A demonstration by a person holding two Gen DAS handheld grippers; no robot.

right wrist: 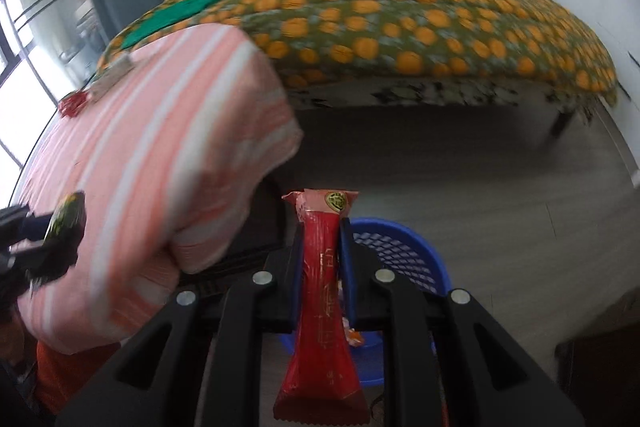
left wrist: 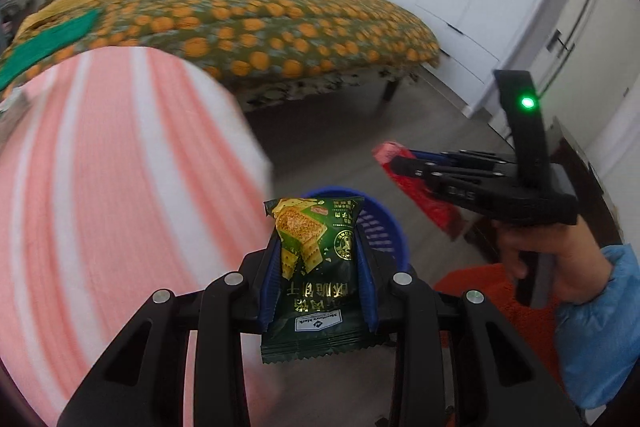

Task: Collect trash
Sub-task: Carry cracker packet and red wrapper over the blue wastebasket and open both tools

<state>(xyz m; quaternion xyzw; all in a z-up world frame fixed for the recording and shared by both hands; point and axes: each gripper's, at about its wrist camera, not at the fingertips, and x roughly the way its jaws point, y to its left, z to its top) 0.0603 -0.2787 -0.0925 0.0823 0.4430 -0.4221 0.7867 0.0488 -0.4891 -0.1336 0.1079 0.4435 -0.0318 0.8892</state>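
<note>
- Carrying step, as I judge it: both wrappers are lifted and held above a blue basket (right wrist: 404, 247) on the floor.
- The left gripper (left wrist: 318, 263) pinches a dark green biscuit packet (left wrist: 316, 267), printed with crackers.
- The right gripper (right wrist: 322, 259) pinches a slim red wrapper (right wrist: 322, 287).
- Next, probably: centre each over the basket, then spread the fingers.

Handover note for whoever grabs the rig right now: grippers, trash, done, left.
Left gripper: shut on green cracker packet, above the blue basket.
Right gripper: shut on red wrapper, also over the basket.
Done: both pieces picked up.
Left: drop both in; then the small red item and pale wrapper on the pink striped cover.
</note>
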